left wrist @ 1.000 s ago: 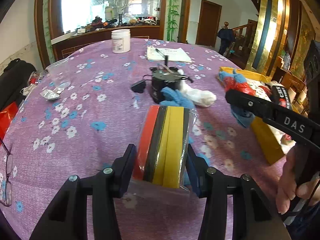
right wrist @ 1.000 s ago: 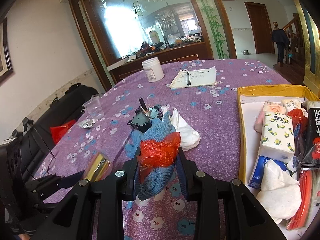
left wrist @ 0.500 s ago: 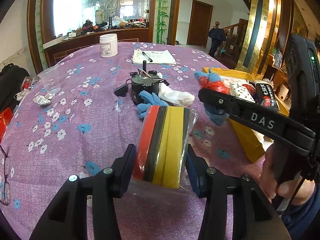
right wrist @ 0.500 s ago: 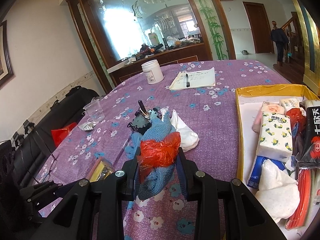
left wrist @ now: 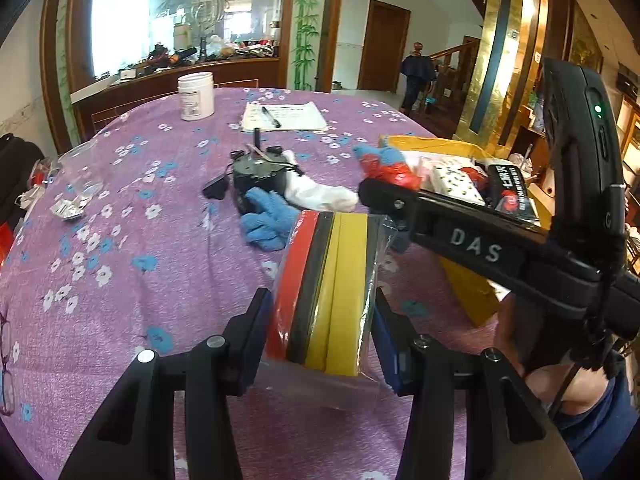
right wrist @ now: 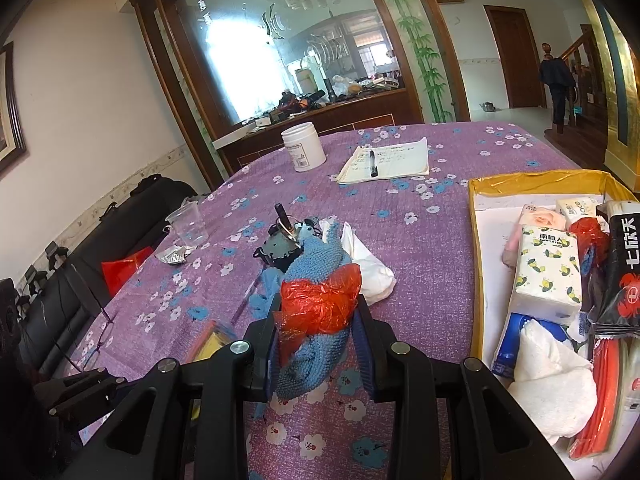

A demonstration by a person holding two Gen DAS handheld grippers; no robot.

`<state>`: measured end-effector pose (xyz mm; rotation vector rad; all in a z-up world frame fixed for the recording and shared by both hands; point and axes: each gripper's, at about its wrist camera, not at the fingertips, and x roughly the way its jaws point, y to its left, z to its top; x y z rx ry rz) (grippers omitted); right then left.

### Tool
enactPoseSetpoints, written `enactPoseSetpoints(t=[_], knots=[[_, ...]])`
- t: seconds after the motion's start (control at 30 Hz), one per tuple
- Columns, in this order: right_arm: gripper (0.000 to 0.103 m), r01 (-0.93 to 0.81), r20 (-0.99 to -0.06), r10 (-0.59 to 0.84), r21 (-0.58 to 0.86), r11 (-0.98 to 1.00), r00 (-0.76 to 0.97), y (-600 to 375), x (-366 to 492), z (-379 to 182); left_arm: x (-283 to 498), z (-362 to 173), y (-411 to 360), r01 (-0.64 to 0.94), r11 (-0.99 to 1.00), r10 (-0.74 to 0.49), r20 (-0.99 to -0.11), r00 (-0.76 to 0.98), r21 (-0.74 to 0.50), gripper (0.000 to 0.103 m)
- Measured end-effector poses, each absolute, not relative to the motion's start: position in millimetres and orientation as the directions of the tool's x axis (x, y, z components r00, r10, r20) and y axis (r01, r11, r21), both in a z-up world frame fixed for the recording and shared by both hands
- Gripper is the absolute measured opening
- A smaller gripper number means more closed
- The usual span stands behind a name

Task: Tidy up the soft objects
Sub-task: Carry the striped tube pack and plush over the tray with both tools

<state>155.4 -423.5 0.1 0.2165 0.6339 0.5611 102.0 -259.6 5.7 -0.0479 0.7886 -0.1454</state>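
Left gripper (left wrist: 320, 320) higher, jaws pinching sponge pack (left wrist: 326, 292); right gripper (right wrist: 318, 332) clamping blue cloth (right wrist: 316, 348).

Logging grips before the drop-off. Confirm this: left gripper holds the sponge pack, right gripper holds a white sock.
One error. The right gripper holds a blue cloth with a red bag, not a white sock; the right wrist view shows it. The left gripper does hold the sponge pack.

Black gripper (left wrist: 320, 336), silver screws, navy sleeve (left wrist: 600, 432)
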Motion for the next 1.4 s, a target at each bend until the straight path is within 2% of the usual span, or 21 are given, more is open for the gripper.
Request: enactPoseSetpoints(t=[0.33,0.93,1.13,1.4], knots=[[0.034,-0.360,-0.473,0.549,0.434,0.826,0.689,-469,138,2,101,21,-286,0.178,0.980,-0.191,-0.688,0.700,-0.090,0.047],[0.034,-0.202,-0.492,0.456,0.485,0.851,0.741,-577,121,3,116,27,-363,0.323,0.944,-0.280,-0.698,0.659,-0.073,0.047],[0.034,-0.178,-0.513,0.433,0.472,0.864,0.741,-599,115,3,122,21,-385,0.355,0.932,-0.298,-0.720,0.627,-0.076,0.047],[0.034,-0.136,-0.600,0.391,0.425,0.895,0.698,-610,126,-5,141,14,-411,0.391,0.913,-0.338,-0.747,0.572,-0.114,0.047]])
